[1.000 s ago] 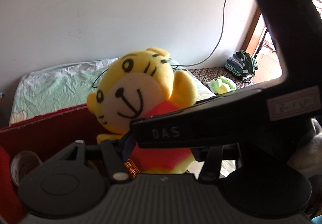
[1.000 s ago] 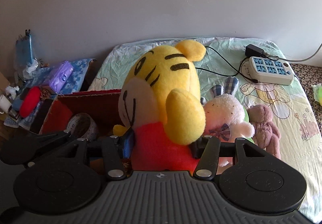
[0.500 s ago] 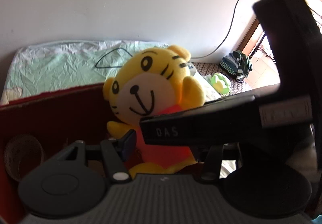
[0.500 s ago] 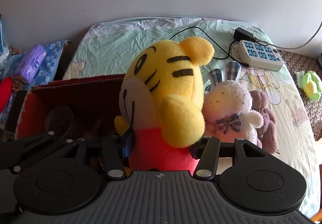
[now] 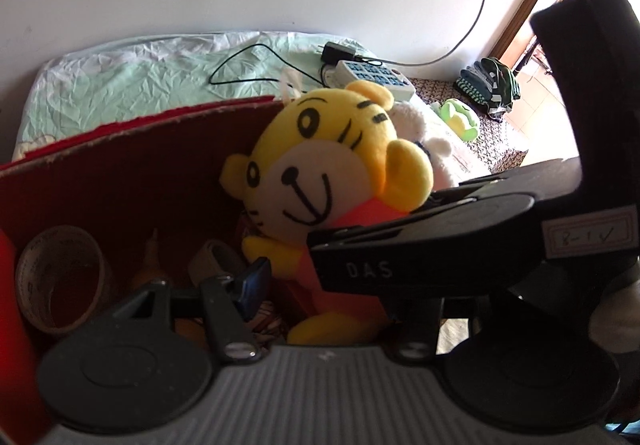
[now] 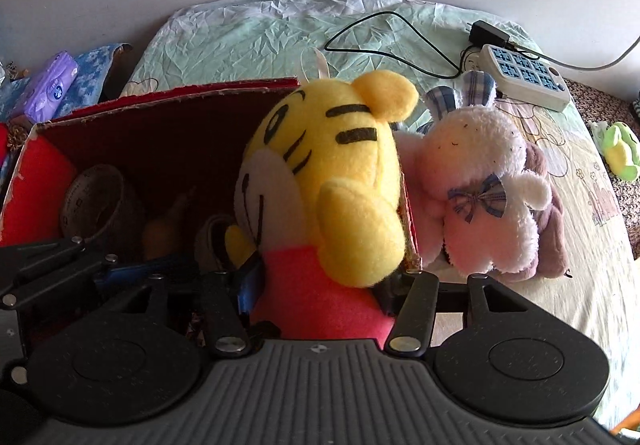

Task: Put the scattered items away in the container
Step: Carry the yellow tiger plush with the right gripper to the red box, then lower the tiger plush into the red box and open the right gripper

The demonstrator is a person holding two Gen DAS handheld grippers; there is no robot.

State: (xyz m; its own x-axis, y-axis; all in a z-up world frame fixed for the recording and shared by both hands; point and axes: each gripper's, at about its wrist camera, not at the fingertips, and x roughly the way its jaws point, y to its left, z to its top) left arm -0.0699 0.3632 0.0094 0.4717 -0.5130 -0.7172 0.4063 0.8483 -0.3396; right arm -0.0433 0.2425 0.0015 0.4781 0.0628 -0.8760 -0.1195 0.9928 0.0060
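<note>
A yellow tiger plush in a red shirt is held low at the right end of a red cardboard box. My right gripper is shut on the plush's red body. In the left wrist view the plush sits between my left gripper's jaws; its blue left fingertip is beside the red body, and the right gripper's black frame hides the other finger. Inside the box lie a tape roll and other small items.
A white bunny plush and a brown plush lie on the bed just right of the box. A white power strip with black cable lies at the back. A green toy sits far right, and a purple pack far left.
Both grippers have carried the tiger plush downward, from above the box rim to down inside its right end. The box interior and tape roll now show more fully.
</note>
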